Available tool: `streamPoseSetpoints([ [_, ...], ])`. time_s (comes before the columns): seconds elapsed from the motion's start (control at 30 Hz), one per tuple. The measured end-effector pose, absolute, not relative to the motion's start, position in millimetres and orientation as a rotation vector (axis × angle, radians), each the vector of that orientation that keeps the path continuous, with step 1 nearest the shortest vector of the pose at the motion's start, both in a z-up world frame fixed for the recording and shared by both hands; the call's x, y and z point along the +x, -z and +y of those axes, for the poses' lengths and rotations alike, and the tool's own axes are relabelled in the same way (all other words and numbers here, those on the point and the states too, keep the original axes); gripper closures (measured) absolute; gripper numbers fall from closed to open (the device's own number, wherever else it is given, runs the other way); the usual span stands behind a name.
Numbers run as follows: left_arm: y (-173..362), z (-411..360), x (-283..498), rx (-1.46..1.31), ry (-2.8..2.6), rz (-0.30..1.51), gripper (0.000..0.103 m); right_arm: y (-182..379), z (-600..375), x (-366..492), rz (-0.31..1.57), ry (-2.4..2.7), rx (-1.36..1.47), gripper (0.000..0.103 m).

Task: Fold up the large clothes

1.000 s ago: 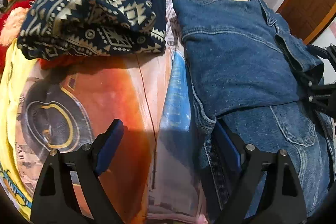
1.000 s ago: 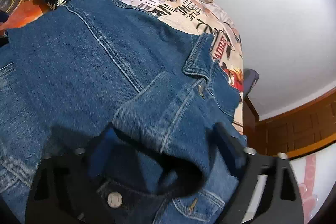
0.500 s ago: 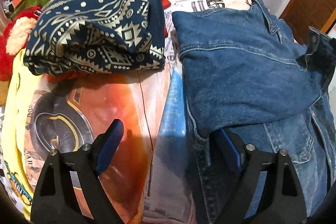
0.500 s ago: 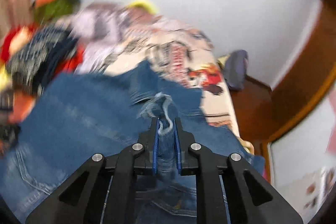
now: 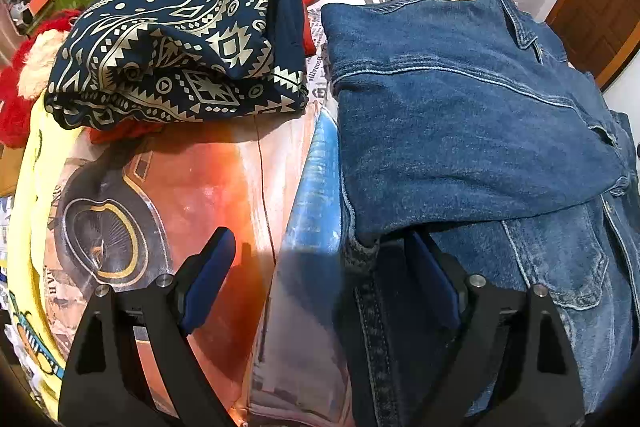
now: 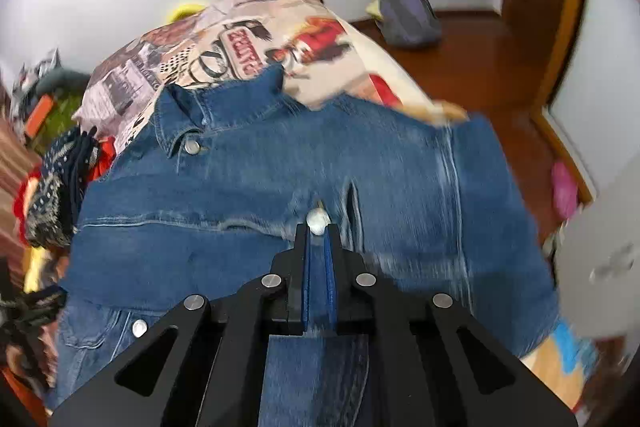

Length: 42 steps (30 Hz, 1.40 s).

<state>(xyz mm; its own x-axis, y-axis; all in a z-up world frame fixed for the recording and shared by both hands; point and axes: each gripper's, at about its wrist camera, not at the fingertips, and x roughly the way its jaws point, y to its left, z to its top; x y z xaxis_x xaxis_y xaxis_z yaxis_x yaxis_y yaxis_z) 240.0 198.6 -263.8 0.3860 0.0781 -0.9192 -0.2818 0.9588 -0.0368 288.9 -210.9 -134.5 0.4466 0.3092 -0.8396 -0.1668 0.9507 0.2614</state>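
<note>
Right wrist alone shows right tool pinching denim jacket.

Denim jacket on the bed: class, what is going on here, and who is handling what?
A person is folding a denim jacket on a bed with a printed cover, holding tongs in each hand. The right tongs are shut on a fold of the jacket next to a metal button. The left tongs are open, low over the jacket's left edge, gripping nothing. One side is already folded across. A folded patterned garment lies beside it.
</note>
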Motion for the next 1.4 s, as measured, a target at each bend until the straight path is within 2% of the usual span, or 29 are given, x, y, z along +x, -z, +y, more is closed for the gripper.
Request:
streamPoseSetpoints([
  [0.03,263.6,198.9,239.7,-0.204,-0.233,1.156,0.016,137.5,-214.5,288.2,1.100,-0.297,0.180,0.079],
  [0.07,263.2,198.8,238.5,-0.208,-0.234,1.157,0.016,140.0,-218.9,287.5,1.126,-0.298,0.211,0.058],
  [0.13,260.8,197.6,236.0,-0.206,-0.231,1.153,0.016,145.2,-225.4,285.3,1.139,-0.299,0.281,0.045],
  [0.3,258.7,191.8,232.2,-0.159,-0.232,1.150,0.016,173.6,-221.5,293.8,1.221,-0.299,0.278,0.045],
  [0.33,259.4,191.6,232.4,-0.158,-0.232,1.151,0.016,177.1,-220.8,293.6,1.227,-0.291,0.269,0.042],
  [0.47,262.2,195.1,235.6,-0.183,-0.241,1.152,0.016,177.9,-208.9,293.0,1.191,-0.270,0.158,0.042],
  [0.7,263.3,197.7,240.9,-0.204,-0.263,1.150,0.016,172.1,-187.5,283.6,1.111,-0.242,-0.121,0.051],
  [0.93,258.3,195.6,242.5,-0.169,-0.266,1.141,0.016,150.5,-194.4,269.8,1.067,-0.278,-0.172,0.070],
  [1.0,251.1,196.6,243.4,-0.157,-0.281,1.119,0.016,133.9,-195.5,266.2,1.026,-0.301,-0.166,0.078],
  [1.03,246.4,196.9,243.1,-0.154,-0.286,1.104,0.016,126.5,-192.3,265.6,1.011,-0.307,-0.166,0.100],
  [1.2,237.0,198.0,244.8,-0.149,-0.292,1.076,0.016,91.7,-190.6,263.3,0.875,-0.273,-0.207,0.100],
  [1.33,246.4,195.6,243.9,-0.141,-0.291,1.100,0.016,114.7,-207.4,277.6,0.953,-0.291,-0.139,0.100],
  [1.4,252.8,194.5,241.7,-0.156,-0.276,1.120,0.016,132.6,-215.0,285.9,1.035,-0.291,-0.082,0.095],
])
